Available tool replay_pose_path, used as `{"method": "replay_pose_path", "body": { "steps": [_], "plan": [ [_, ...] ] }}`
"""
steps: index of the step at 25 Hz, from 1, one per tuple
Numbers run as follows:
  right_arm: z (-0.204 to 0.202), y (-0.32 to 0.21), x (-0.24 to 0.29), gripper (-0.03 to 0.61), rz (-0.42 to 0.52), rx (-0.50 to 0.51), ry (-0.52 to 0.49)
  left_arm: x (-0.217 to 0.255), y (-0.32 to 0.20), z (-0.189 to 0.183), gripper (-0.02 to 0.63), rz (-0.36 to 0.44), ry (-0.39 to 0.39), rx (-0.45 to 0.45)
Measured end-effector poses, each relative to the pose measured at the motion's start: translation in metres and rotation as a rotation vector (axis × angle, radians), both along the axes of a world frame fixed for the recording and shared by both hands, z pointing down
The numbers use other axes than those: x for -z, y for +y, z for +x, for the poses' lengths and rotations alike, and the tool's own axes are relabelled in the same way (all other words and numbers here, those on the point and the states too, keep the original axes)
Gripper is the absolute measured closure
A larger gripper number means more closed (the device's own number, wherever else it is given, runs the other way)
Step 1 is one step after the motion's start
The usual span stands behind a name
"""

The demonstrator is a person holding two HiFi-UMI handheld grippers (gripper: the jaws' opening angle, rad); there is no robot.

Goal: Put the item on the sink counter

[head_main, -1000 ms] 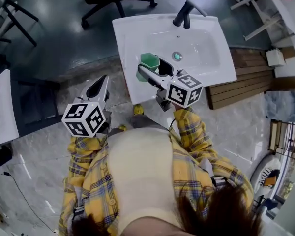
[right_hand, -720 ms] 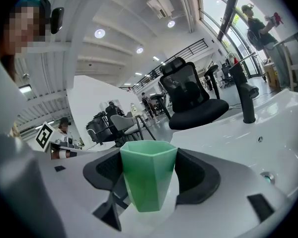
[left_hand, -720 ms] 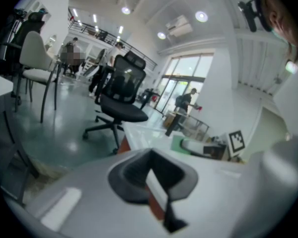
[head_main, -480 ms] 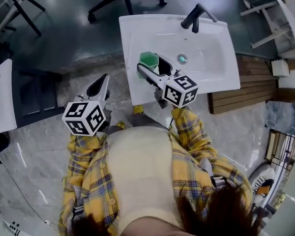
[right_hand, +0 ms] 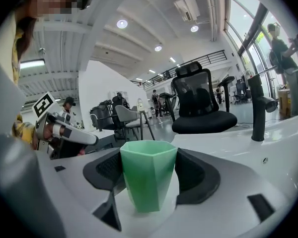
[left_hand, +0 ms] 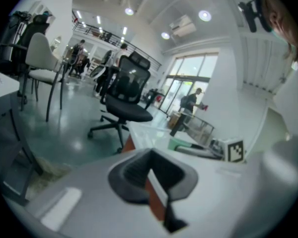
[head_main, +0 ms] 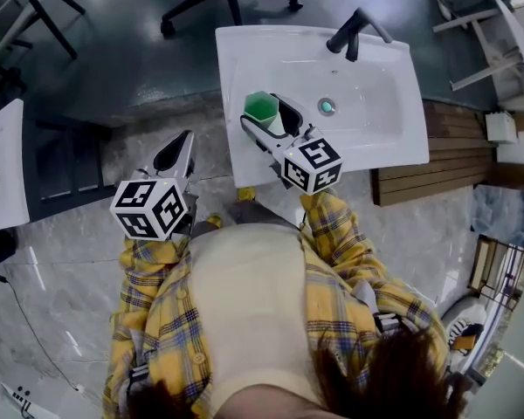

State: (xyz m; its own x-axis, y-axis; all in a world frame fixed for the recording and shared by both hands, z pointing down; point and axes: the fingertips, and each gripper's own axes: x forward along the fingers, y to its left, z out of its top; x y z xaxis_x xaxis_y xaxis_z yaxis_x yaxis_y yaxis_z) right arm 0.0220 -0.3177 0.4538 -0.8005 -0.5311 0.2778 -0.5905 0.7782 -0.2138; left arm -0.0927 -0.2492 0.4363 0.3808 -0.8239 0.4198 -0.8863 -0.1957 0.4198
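Cup (right_hand: 148, 175) sits pinched between the right gripper's (head_main: 268, 119) pads at the sink counter's (head_main: 244, 160) front-left corner, I guess for setting down; can't tell if it's touching yet. Left gripper (head_main: 180, 142) hangs clear off the front edge, jaws together, empty.

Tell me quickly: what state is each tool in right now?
Left tool: closed, holding nothing.
Right tool: closed on the green cup.

Yellow plaid long-sleeved shirt (head_main: 157, 321) over what looks like a cream top (head_main: 249, 312).
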Motion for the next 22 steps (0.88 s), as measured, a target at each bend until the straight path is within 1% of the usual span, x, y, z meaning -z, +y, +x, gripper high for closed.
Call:
{"method": "replay_pose_path", "body": {
  "steps": [6,13,22],
  "plan": [
    [-0.003,0.001,-0.004,0.276,0.022,0.008,-0.011,-0.002,-0.001,-0.002,0.606,-0.005,-0.015,0.001],
    [-0.001,0.003,-0.005,0.275,0.035,0.007,-0.023,-0.004,-0.003,-0.004,0.606,-0.009,-0.014,-0.005],
    [-0.004,0.012,-0.006,0.275,0.067,0.024,0.024,-0.004,-0.003,-0.002,0.606,-0.006,-0.012,-0.031]
  ]
}}
